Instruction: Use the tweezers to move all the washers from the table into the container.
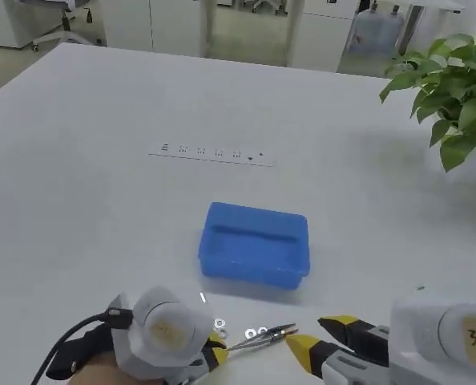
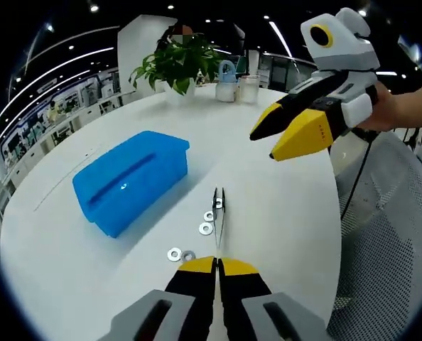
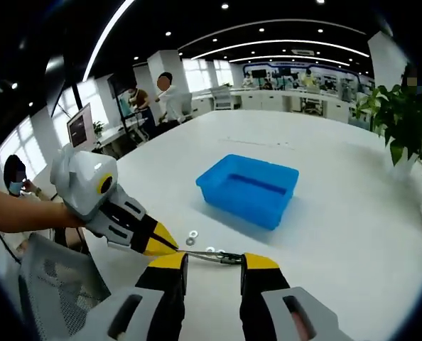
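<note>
Head view: a white tabletop [image 1: 78,184] carries a blue container [image 1: 254,245] near its middle. The left gripper [image 1: 214,350] comes in from the bottom left and the right gripper [image 1: 322,335] from the bottom right.
Left fingers: clenched on the thick end of the tweezers [image 2: 219,220], with the yellow tips pressed together, as the left gripper view shows.
Tweezers: held low over the tabletop and nearly flat, with the thin tips pointing away from the left gripper toward the right gripper. Whether the tips touch the tabletop I cannot tell.
Right fingers: released, with a clear gap between the two yellow tips, grasping nothing. In the right gripper view the tweezer tips appear in this gap, but I cannot tell if they touch a finger.
Washers [image 2: 206,229]: several small metal rings lie flat on the tabletop, just beside the tweezers, on the side toward the container. Two are near the left fingers, the others are nearer to the tweezer tips.
Container: open side up, apart from the washers and beyond them as seen from the person. Its long side faces the grippers.
Far side: a flat white socket strip [image 1: 210,152] lies beyond the container, and a green plant [image 1: 454,80] stands at the right edge of the tabletop.
Background: in the right gripper view, people stand among desks far behind the left gripper.
</note>
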Demonstrator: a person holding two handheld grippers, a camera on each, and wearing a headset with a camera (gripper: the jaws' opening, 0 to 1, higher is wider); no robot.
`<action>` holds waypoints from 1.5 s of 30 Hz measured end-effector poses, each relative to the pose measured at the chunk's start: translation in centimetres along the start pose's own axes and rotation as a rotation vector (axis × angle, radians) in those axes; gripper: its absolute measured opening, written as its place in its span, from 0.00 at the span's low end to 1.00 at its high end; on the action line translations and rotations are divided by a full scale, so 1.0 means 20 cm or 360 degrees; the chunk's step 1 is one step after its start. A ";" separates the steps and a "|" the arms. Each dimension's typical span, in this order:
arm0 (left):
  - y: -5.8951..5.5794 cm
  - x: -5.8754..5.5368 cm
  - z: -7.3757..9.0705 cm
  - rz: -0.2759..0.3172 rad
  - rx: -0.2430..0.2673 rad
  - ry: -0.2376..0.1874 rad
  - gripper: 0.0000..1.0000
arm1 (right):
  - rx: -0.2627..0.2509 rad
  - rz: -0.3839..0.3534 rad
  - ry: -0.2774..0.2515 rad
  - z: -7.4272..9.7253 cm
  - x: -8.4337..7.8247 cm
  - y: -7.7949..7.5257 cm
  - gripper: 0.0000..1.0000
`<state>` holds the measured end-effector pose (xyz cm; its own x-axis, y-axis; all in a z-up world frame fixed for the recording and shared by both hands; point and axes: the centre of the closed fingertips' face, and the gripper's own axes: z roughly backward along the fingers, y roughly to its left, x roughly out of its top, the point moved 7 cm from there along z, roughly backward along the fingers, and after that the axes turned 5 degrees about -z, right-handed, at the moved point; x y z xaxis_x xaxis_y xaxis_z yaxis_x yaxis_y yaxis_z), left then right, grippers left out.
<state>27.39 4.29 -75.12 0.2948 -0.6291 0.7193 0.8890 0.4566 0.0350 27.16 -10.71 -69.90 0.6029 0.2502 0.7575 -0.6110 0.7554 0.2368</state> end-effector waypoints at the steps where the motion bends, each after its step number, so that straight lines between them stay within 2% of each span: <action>1: 0.00 0.01 0.01 0.0019 -0.0012 -0.0009 0.00 | 0.0006 0.0037 0.0015 -0.01 0.00 0.00 0.26; 5: -0.02 0.08 0.09 0.0082 -0.0021 -0.0098 0.00 | 0.0030 0.0256 0.0125 -0.08 -0.03 0.02 0.24; 7: -0.02 0.11 0.13 0.0080 -0.0013 -0.0124 0.00 | 0.0084 0.0397 0.0185 -0.12 -0.05 0.04 0.22; 8: -0.03 0.13 0.15 0.0061 -0.0008 -0.0142 0.00 | 0.0071 0.0441 0.0215 -0.15 -0.05 0.05 0.21; 12: -0.05 0.16 0.20 0.0043 0.0004 -0.0177 0.00 | 0.0114 0.0495 0.0223 -0.23 -0.04 0.07 0.21; 16: -0.05 0.19 0.26 0.0003 0.0053 -0.0210 0.00 | 0.0196 0.0602 0.0252 -0.28 -0.03 0.13 0.17; 17: -0.05 0.19 0.28 0.0015 0.0065 -0.0218 0.00 | 0.0248 0.0646 0.0263 -0.29 -0.03 0.15 0.16; 20: -0.05 0.20 0.31 0.0047 0.0078 -0.0255 0.00 | 0.0297 0.0681 0.0277 -0.31 -0.04 0.20 0.10; 23: -0.05 0.19 0.33 0.0037 0.0093 -0.0247 0.00 | 0.0321 0.0718 0.0282 -0.34 -0.05 0.23 0.08; 27: -0.04 0.18 0.36 0.0012 0.0141 -0.0233 0.00 | 0.0345 0.0702 0.0256 -0.36 -0.01 0.25 0.08; 34: 0.01 0.20 0.39 -0.0009 0.0208 -0.0248 0.00 | 0.0363 0.0699 0.0220 -0.39 0.07 0.25 0.08; 39: 0.04 0.19 0.38 -0.0012 0.0211 -0.0247 0.00 | 0.0378 0.0671 0.0228 -0.42 0.07 0.24 0.08; 45: 0.04 0.19 0.37 -0.0043 0.0205 -0.0216 0.00 | 0.0402 0.0633 0.0242 -0.44 0.06 0.25 0.08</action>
<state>26.55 6.87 -67.14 0.2138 -0.5552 0.8038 0.8411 0.5231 0.1377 29.34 -1.37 -73.17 0.3540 0.5891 0.7264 -0.9029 0.4177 0.1013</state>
